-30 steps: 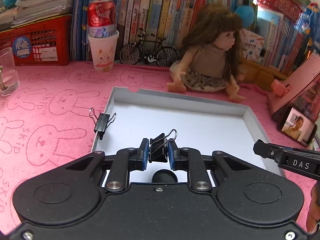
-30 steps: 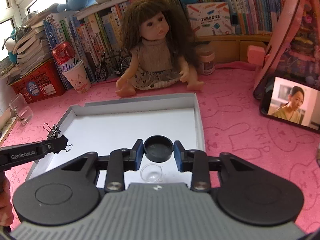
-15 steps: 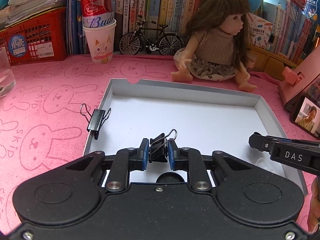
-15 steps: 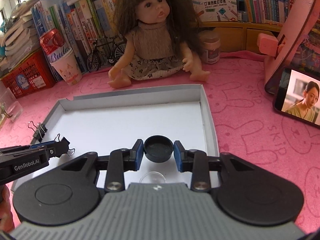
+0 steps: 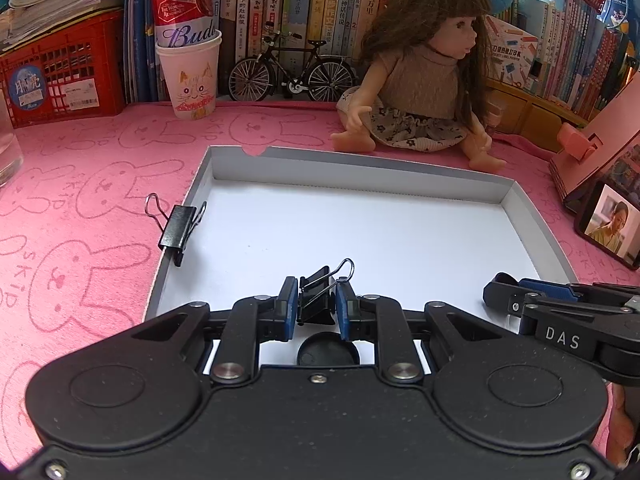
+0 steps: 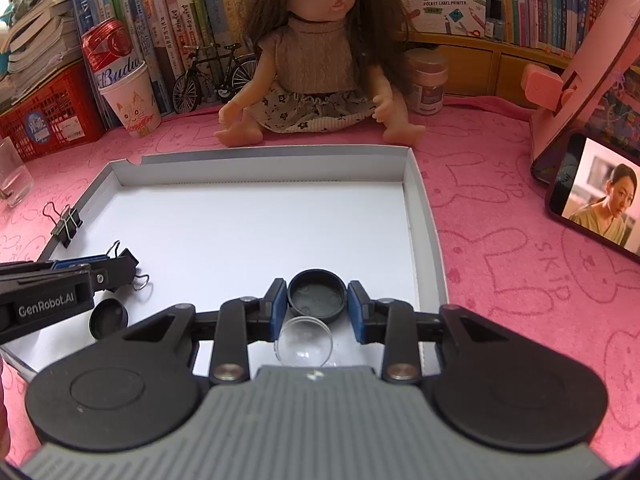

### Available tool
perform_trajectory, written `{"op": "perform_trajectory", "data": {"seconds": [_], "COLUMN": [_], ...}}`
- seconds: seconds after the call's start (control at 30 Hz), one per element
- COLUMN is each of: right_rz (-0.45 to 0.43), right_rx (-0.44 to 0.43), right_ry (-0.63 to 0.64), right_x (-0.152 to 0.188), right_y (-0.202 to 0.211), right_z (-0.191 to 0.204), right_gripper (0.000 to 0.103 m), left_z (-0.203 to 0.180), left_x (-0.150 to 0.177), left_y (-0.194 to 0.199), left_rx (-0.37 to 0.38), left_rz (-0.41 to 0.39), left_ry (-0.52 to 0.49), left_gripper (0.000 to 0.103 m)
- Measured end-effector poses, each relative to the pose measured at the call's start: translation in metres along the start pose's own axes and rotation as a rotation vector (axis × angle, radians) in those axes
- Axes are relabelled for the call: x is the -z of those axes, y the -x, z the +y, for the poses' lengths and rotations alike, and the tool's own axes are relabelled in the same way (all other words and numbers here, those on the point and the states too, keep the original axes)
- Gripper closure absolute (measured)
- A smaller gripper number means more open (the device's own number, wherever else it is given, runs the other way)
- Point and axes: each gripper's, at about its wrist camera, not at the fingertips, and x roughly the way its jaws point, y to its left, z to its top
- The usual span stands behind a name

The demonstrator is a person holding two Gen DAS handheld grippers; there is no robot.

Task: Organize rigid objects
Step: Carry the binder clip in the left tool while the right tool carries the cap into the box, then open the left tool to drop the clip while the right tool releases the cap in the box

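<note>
My left gripper is shut on a black binder clip and holds it over the near part of the white shallow box. My right gripper is shut on a black round cap over the box's near right part. A clear round lens lies below the cap. A second black cap lies in the box near the left gripper; it also shows in the left wrist view. Another binder clip sits clipped on the box's left wall.
A doll sits behind the box. A model bicycle, a paper cup with a red can, a red crate and books line the back. A phone leans at the right. A glass stands at the left.
Both grippers have moved down and closer to the box floor, each holding its object. The second black cap and the lens now show more fully.
</note>
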Motion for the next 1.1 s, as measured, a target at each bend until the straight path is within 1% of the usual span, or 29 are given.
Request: {"op": "perform_trajectory", "data": {"seconds": [0.57, 0.6, 0.63, 0.67, 0.7, 0.83, 0.9, 1.03, 1.1], "right_rz": [0.001, -0.001, -0.003, -0.006, -0.01, -0.023, -0.032, -0.061, -0.076], "right_rx": [0.002, 0.001, 0.001, -0.001, -0.003, 0.002, 0.003, 0.0, -0.006], "right_ry": [0.01, 0.009, 0.005, 0.002, -0.001, -0.006, -0.006, -0.001, 0.003], "right_x": [0.003, 0.003, 0.003, 0.003, 0.003, 0.003, 0.004, 0.005, 0.007], "right_y": [0.003, 0.003, 0.003, 0.004, 0.004, 0.008, 0.012, 0.022, 0.028], "right_z": [0.001, 0.001, 0.001, 0.0, 0.0, -0.001, -0.002, -0.003, -0.002], "right_gripper": [0.062, 0.062, 0.056, 0.048, 0.047, 0.039, 0.036, 0.03, 0.027], "left_z": [-0.002, -0.002, -0.002, -0.002, -0.002, -0.004, -0.005, -0.01, -0.011], "left_x": [0.008, 0.008, 0.008, 0.008, 0.008, 0.009, 0.01, 0.014, 0.017], "left_y": [0.001, 0.001, 0.001, 0.002, 0.003, 0.01, 0.016, 0.028, 0.036], "left_rx": [-0.006, -0.007, -0.004, -0.003, -0.004, -0.009, -0.002, 0.005, 0.013], "left_rz": [-0.005, -0.005, -0.004, -0.005, -0.009, -0.026, -0.041, -0.071, -0.087], "left_ry": [-0.007, -0.007, -0.006, -0.006, -0.009, -0.02, -0.025, -0.046, -0.047], "left_gripper": [0.082, 0.079, 0.077, 0.07, 0.064, 0.057, 0.05, 0.044, 0.039]}}
